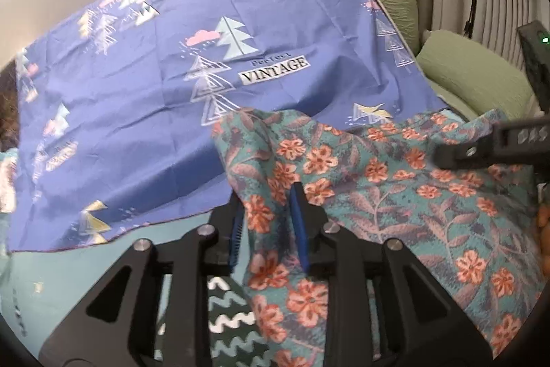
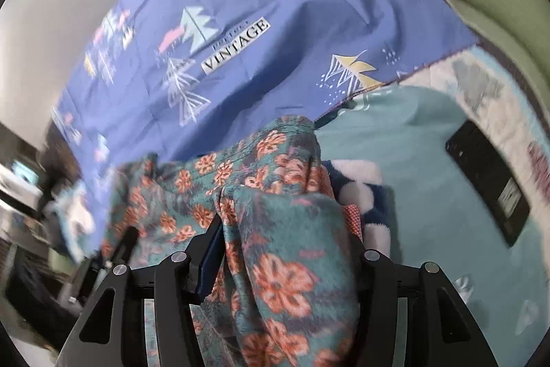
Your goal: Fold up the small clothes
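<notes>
A teal garment with orange flowers [image 1: 395, 195] hangs stretched between both grippers above the bed. My left gripper [image 1: 266, 222] is shut on one edge of it, the cloth pinched between the blue pads [image 1: 298, 229]. My right gripper [image 2: 275, 229] is shut on the other edge of the floral garment [image 2: 285, 263], which drapes over its fingers and hides the right one. The right gripper's black body [image 1: 488, 147] also shows at the right edge of the left wrist view.
A blue sheet with tree prints and a "VINTAGE" label [image 1: 172, 74] covers the bed, over a teal blanket [image 2: 412, 143]. Green pillows [image 1: 474, 74] lie at the right. A dark green zigzag cloth [image 1: 233, 325] and a blue-white cloth [image 2: 361, 191] lie below. A black flat device [image 2: 488, 184] rests on the blanket.
</notes>
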